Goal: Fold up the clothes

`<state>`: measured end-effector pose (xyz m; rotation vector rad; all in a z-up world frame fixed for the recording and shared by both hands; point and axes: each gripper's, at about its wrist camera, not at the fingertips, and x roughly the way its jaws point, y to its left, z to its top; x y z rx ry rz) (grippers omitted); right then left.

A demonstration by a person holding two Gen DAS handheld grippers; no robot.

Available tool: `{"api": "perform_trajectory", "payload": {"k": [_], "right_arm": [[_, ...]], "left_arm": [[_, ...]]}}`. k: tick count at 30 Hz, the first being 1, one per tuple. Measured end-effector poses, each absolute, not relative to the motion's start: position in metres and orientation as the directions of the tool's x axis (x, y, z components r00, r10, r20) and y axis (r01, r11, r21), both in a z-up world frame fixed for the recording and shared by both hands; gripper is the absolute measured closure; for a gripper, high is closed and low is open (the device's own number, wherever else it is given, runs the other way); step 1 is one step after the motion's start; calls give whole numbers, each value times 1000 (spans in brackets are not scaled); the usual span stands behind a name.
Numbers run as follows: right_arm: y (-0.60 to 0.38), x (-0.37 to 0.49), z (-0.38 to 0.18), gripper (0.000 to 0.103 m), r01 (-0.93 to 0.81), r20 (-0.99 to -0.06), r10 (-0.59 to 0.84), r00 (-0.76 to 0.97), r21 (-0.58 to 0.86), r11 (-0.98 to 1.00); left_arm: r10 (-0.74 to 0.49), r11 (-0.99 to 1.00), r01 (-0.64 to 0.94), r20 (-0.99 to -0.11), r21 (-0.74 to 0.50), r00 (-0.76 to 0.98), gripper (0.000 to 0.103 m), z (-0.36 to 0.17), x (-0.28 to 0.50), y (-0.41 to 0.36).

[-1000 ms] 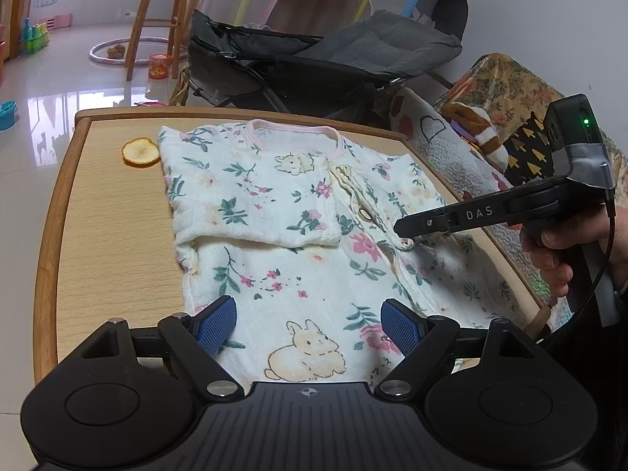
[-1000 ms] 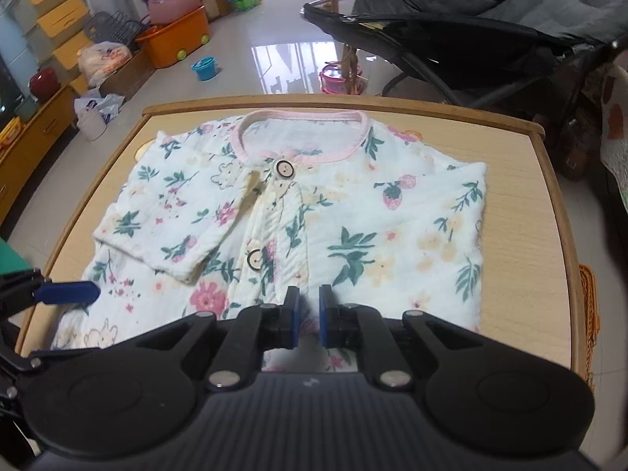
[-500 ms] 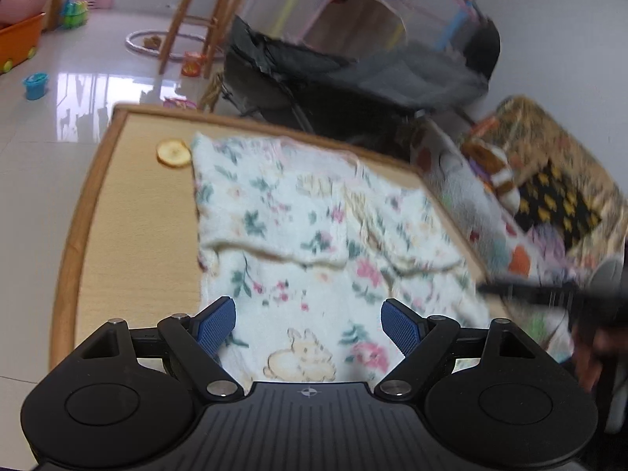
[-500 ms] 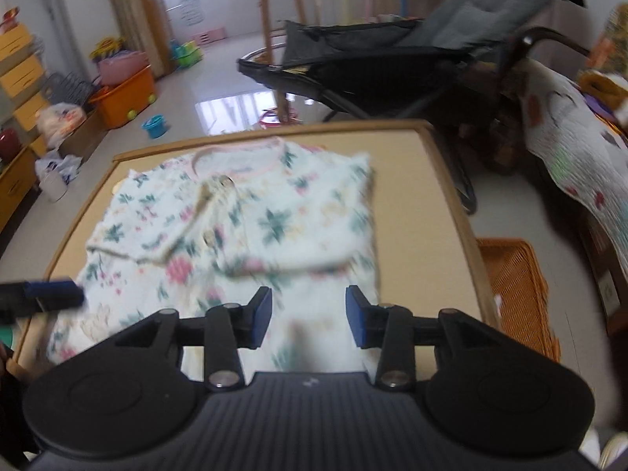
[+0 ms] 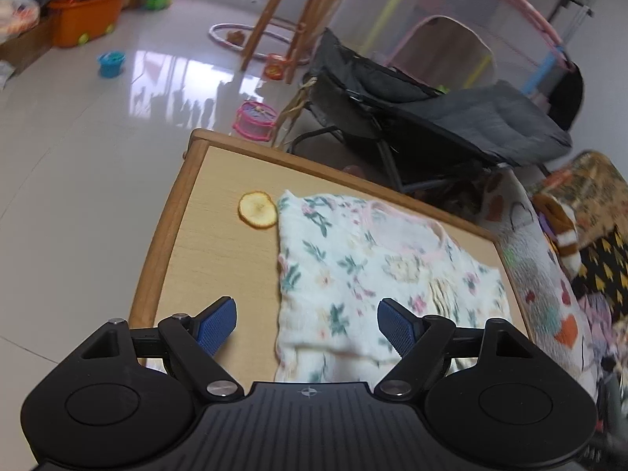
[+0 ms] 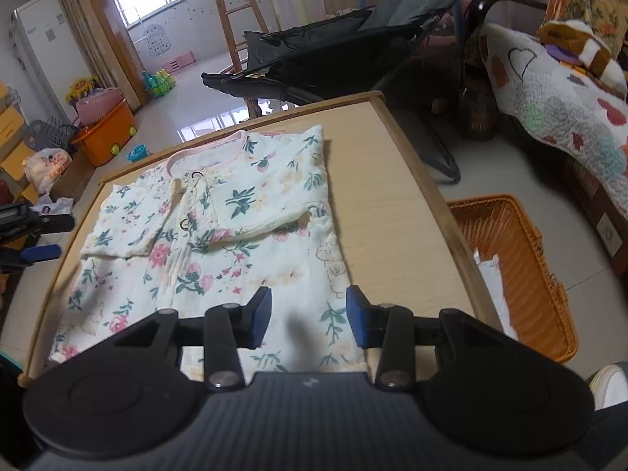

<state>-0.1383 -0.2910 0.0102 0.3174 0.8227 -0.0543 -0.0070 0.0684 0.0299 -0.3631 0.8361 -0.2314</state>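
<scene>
A slice (image 5: pixel 257 209) of dried fruit is lying on the table (image 5: pixel 204 251) just beside the far left corner of the garment (image 5: pixel 353 274), near the table's far left corner. Beyond the table's far edge a dark recliner (image 5: pixel 431 117) is standing, and past the right edge an orange basket (image 6: pixel 510 267) is sitting on the floor with something white inside. A quilted blanket (image 6: pixel 549 98) is draped over furniture further right.

Compared with a second ago, the right gripper (image 6: pixel 308 312) has gone from nearly closed on the garment's front to parted and empty, hanging over the hem near the table's near edge. The right sleeve, spread flat before, is now lying folded across the chest. The left gripper (image 5: pixel 306 327) is closing slightly, its jaws wide apart with nothing pressed between them, and it has swung toward the table's left edge.

The garment, white with flowers, rabbits and a pink collar, is lying buttoned and flat in the table's middle, both sleeves folded inward.
</scene>
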Motion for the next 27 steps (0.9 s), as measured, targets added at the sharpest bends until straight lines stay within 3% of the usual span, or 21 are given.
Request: {"api": "perform_trajectory", "payload": {"k": [3,7,18,22,27], "right_arm": [[-293,-139,8,62,175,-726,79,683,268,947],[-298,-140,4,62,187,-726,97,681,300,936],[-300,-139,-2,62,201,-730,113,674,328,923],[-301,-139,-4,62,203,-734,117,668,332,921],[-301,-139,-5,62,199,-739,124,662,333,922]], "left_arm": [[-339,914,47,-693,-403,636,28,25,6,64],[-311,925,30,-708,-379,634,53,16,14,58],[-356,906,50,-691,-421,629,75,-1,19,54],[-331,925,70,-698,-374,635,88,-3,19,46],[-303,942,95,-693,-322,654,93,5,16,37]]}}
